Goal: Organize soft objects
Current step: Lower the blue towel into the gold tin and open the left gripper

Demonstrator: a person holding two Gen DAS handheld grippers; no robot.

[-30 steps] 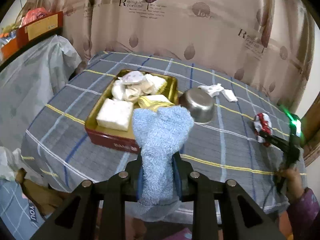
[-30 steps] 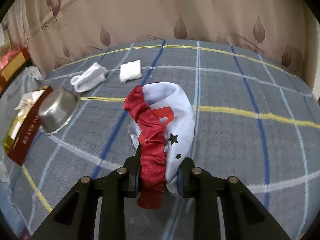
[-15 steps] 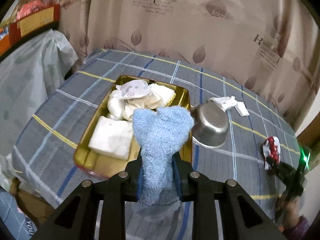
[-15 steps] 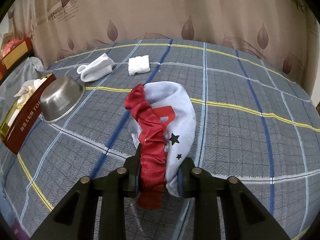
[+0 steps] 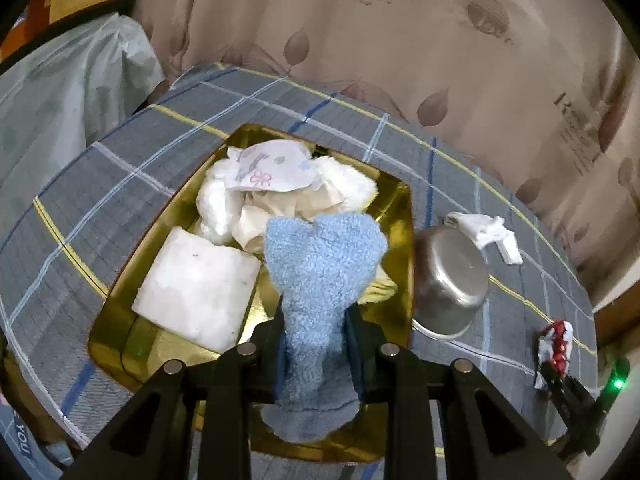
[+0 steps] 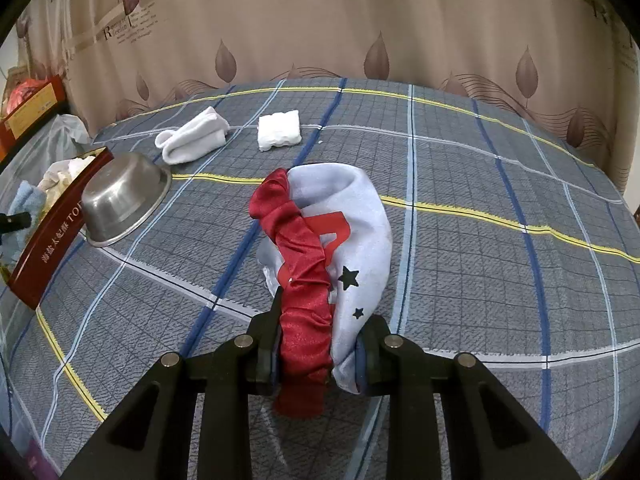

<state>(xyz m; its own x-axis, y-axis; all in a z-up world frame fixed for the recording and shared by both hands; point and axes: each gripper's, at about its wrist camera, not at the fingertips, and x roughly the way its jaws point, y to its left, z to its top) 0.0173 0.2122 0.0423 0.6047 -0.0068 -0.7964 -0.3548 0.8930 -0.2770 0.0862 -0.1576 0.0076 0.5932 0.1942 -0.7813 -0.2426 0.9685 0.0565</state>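
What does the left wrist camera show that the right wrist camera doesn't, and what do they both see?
Only the left wrist view looks down into the gold tin: a flat white pad, crumpled white cloths, and the left gripper clamping a blue sock. Only the right wrist view shows the right gripper close up and the folded white square. Both show the steel bowl, the white sock, the checked tablecloth and the red and pale blue cloth.

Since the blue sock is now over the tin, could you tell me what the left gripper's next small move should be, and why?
Probably lower a little and open: the left gripper holds the blue sock above the gold tin, where other soft items already lie.
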